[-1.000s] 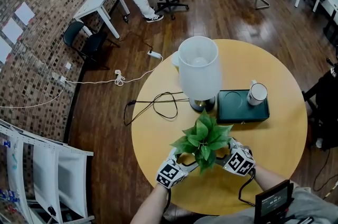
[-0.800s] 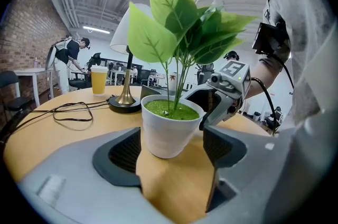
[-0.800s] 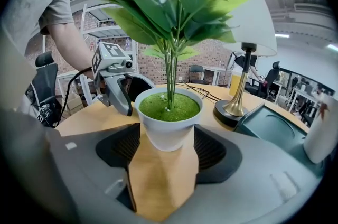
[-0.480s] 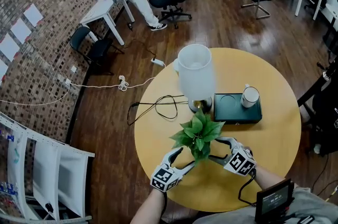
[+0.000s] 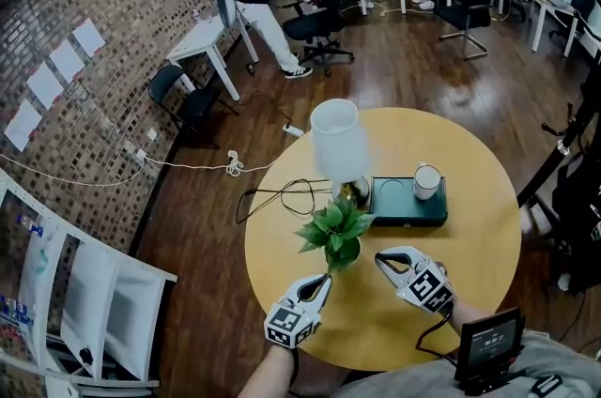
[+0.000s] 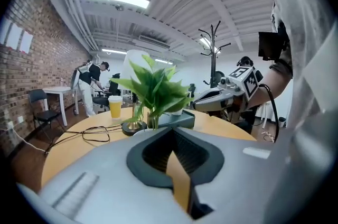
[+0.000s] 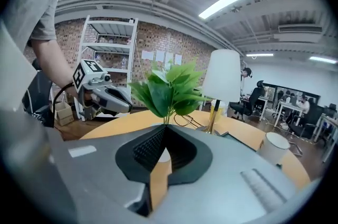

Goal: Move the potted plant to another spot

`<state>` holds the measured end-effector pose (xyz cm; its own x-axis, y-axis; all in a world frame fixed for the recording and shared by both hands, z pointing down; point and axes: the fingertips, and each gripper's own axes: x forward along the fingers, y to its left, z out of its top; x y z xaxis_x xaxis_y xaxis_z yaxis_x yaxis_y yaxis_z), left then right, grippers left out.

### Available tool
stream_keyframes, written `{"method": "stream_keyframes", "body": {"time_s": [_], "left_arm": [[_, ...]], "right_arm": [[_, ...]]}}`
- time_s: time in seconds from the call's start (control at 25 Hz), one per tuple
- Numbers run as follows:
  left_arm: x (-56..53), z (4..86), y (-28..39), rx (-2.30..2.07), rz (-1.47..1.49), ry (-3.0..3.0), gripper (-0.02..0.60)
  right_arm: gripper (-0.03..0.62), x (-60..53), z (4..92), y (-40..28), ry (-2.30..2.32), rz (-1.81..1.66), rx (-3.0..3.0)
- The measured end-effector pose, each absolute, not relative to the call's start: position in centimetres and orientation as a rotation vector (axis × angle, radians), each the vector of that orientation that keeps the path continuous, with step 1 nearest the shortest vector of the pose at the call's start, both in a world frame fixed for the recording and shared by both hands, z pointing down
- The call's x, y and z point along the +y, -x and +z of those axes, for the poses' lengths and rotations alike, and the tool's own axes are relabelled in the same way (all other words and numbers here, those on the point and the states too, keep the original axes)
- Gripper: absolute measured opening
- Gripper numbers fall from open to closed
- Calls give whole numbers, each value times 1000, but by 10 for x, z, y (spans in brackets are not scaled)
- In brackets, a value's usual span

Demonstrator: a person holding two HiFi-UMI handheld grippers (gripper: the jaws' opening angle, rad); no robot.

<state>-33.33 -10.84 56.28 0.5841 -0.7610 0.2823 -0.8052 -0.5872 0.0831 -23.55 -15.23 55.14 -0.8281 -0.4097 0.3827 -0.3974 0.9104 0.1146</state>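
Observation:
The potted plant (image 5: 333, 232), leafy green in a small pot, stands on the round wooden table (image 5: 470, 237) just in front of the lamp (image 5: 338, 143). My left gripper (image 5: 324, 280) hovers at the plant's near left, its jaws closing together with nothing between them. My right gripper (image 5: 380, 259) hangs at the near right, jaws likewise closing on nothing. Neither touches the pot. In the left gripper view the plant (image 6: 156, 88) rises beyond the closed tips (image 6: 171, 130), with the right gripper (image 6: 206, 100) past it. The right gripper view shows the plant (image 7: 169, 91) and the left gripper (image 7: 127, 105).
A dark green tray (image 5: 404, 204) with a white cup (image 5: 427, 181) lies right of the lamp. A black cable (image 5: 282, 194) loops over the table's left side. Office chairs, desks and people fill the far room; a white shelf (image 5: 84, 293) stands at left.
Both grippers drew back from the pot toward me and rose, then their wide jaws closed. The plant stayed on the table. The head view tilted up.

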Motion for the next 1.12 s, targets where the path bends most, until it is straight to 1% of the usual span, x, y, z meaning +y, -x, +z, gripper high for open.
{"method": "stream_keyframes", "body": {"time_s": [0.04,0.48,1.12], "left_arm": [[-107,556,327,-1335,307,-2613,0],[-66,508,250,-1487,201,-2620,-2],[63,495,97,-1608,131,-2540,-2]], "right_arm": [[9,-151,546,231,-589,-49,-2683],[9,-105,493,172,-527,-148,-2792],[8,28,494,24,-394,-118,-2832]]}}
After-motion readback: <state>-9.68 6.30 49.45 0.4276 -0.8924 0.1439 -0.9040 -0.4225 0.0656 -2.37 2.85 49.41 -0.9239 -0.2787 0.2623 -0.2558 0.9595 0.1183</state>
